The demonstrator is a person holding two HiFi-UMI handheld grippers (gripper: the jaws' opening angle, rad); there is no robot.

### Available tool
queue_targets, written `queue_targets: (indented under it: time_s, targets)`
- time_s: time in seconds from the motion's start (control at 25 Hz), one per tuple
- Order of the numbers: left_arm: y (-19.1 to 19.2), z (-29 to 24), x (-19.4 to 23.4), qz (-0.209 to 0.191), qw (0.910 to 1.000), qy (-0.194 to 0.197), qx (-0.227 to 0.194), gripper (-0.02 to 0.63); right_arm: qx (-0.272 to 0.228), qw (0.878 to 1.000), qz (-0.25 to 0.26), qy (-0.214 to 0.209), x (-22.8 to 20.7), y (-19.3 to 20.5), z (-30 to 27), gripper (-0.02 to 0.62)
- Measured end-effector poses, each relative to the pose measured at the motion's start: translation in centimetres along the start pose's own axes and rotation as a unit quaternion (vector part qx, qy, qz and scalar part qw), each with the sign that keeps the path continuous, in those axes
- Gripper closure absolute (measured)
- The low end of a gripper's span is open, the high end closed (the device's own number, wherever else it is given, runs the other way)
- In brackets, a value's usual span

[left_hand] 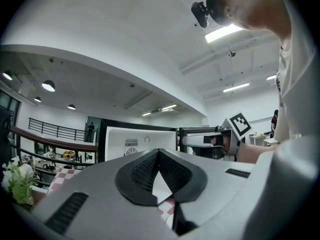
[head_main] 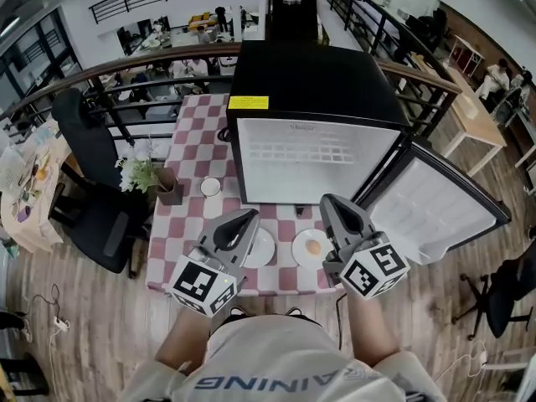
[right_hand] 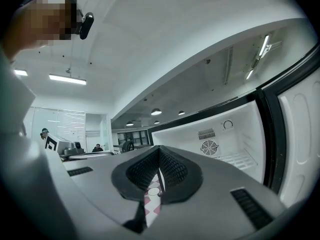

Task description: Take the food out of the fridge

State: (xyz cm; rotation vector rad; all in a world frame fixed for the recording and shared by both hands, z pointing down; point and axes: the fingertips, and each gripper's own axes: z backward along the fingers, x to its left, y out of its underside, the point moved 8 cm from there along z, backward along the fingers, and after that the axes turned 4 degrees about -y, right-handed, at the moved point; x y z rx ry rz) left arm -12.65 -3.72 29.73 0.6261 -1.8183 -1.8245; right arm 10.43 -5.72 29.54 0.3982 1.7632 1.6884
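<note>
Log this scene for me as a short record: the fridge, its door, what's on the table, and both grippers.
fridge: black mini fridge on the checked table; wire shelf, no food visible inside
door: fridge door swung open
food: small orange-brown item on a white plate in front of the fridge
second plate: partly hidden by the left gripper, contents unseen
also on table: small white cup, potted flowers
left gripper: jaws together, empty
right gripper: jaws together, empty
</note>
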Motion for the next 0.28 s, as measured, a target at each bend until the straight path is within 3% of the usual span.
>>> queue_targets:
  time_s: [0.28]
  targets:
    - [0.07,0.03,0.35,-0.003,1.0000,-0.002,0.000,0.601,-0.001,1.000,0.002,-0.016,0.30,0.06,-0.63,0.574]
